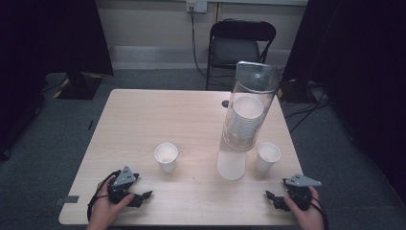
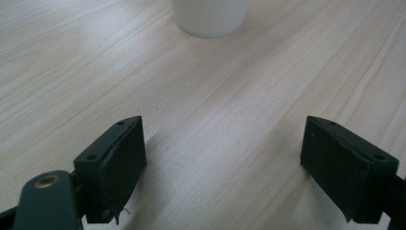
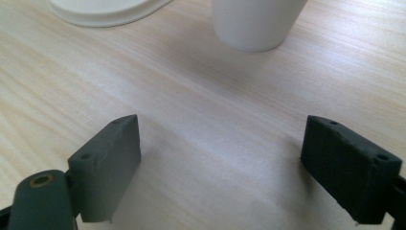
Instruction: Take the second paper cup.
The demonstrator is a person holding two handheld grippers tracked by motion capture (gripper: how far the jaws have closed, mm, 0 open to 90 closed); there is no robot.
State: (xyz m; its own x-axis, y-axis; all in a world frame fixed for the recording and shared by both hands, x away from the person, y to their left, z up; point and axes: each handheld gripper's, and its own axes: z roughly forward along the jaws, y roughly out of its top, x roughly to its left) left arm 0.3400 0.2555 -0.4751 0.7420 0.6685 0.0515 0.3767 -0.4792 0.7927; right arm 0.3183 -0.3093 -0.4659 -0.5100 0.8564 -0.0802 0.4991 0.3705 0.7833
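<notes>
Two handheld grippers resting low at the near edge of a light wooden table, 1 paper cup ahead of each. Left gripper, jaws spread wide, holding and touching nothing; left paper cup upright just ahead, its base seen at the top of the left gripper view. Right gripper, jaws likewise wide apart and empty; right paper cup upright near, beside the white base of the clear cup dispenser holding a stack of cups. Likely step: reaching for a cup. Best done by approaching level, centring the cup wall between the open jaws, closing gently to avoid crushing the thin paper or tipping it.
</notes>
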